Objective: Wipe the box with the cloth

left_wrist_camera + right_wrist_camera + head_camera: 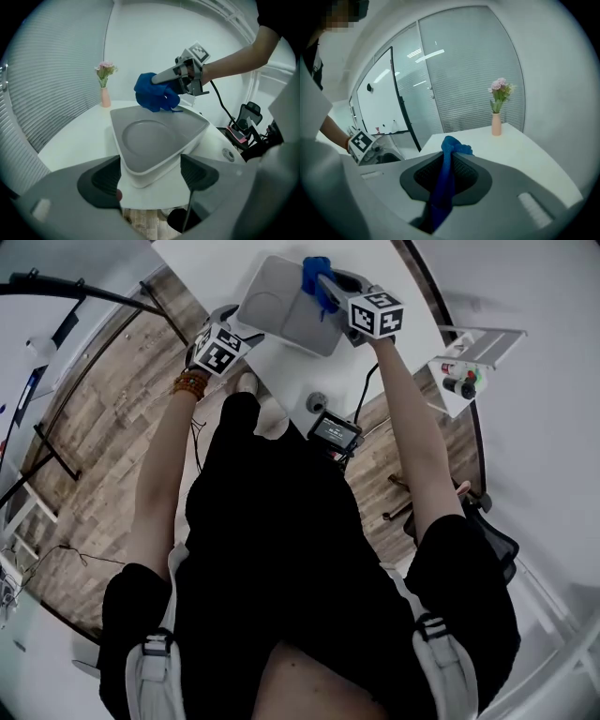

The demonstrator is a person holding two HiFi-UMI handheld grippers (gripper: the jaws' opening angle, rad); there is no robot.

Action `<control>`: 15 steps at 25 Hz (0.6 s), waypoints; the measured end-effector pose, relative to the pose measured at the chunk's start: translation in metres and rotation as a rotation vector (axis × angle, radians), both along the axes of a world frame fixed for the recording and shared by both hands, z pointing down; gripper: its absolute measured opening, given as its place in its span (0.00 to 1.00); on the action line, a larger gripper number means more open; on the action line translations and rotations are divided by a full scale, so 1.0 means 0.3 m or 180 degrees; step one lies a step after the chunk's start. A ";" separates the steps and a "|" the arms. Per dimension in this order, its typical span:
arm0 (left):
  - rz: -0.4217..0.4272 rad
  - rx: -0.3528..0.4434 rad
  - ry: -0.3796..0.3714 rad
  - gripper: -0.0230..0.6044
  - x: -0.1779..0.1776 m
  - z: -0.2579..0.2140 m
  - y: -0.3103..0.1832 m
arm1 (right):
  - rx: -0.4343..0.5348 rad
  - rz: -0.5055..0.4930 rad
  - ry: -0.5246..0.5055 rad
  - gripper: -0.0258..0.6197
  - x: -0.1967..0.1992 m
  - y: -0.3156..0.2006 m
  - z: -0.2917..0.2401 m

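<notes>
One box (159, 140), corner squeezed in the left gripper (150, 176). One blue cloth (154, 93), pinched in the right gripper (446, 171), hides the box's far edge.

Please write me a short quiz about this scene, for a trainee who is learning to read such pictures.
1. Choose one: what does the right gripper hold between its jaws? A) a sponge B) a blue cloth C) nothing
2. True or false: the grey box stands on the floor.
3. Fill in: the jaws of the left gripper stand on either side of one ___ of the box.
Key: 1 B. 2 False, it stands on the white table. 3 Corner.
</notes>
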State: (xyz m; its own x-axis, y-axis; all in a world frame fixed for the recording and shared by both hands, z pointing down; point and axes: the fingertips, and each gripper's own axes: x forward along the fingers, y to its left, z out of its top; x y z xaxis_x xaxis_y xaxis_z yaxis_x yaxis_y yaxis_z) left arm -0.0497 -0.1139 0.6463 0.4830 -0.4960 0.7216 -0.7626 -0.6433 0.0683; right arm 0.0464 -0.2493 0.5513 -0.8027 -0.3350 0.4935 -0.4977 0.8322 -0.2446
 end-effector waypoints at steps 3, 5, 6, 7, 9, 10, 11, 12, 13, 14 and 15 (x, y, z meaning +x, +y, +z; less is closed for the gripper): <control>-0.0014 -0.0010 0.0002 0.67 0.007 0.001 -0.002 | -0.0154 0.0160 0.0193 0.14 0.001 -0.040 0.086; -0.0007 -0.0024 -0.0001 0.67 0.009 0.003 -0.002 | -0.0198 0.0227 0.0369 0.14 -0.005 -0.050 0.142; -0.0004 -0.0031 -0.0002 0.67 0.010 0.004 -0.003 | -0.0202 0.0259 0.0460 0.14 -0.009 -0.055 0.165; -0.0002 -0.0034 -0.0004 0.67 0.009 0.003 -0.005 | -0.0202 0.0283 0.0533 0.14 -0.017 -0.059 0.184; 0.0005 -0.0028 -0.0024 0.67 0.005 0.003 -0.008 | -0.0184 0.0301 0.0611 0.14 -0.042 -0.064 0.209; 0.0017 -0.0019 -0.0046 0.67 0.004 0.003 -0.007 | -0.0175 0.0302 0.0623 0.14 -0.055 -0.066 0.213; 0.0036 -0.0009 -0.0075 0.67 0.003 0.004 -0.005 | -0.0171 0.0297 0.0627 0.14 -0.068 -0.068 0.213; 0.0054 0.0000 -0.0099 0.67 0.003 0.006 -0.002 | -0.0172 0.0281 0.0627 0.14 -0.082 -0.069 0.212; 0.0063 0.0004 -0.0110 0.67 0.002 0.007 -0.001 | -0.0177 0.0250 0.0625 0.14 -0.099 -0.071 0.213; 0.0059 0.0006 -0.0107 0.67 0.000 0.007 0.000 | -0.0183 0.0204 0.0630 0.14 -0.120 -0.072 0.216; 0.0049 0.0009 -0.0097 0.67 -0.003 0.007 -0.001 | -0.0186 0.0155 0.0649 0.14 -0.141 -0.074 0.218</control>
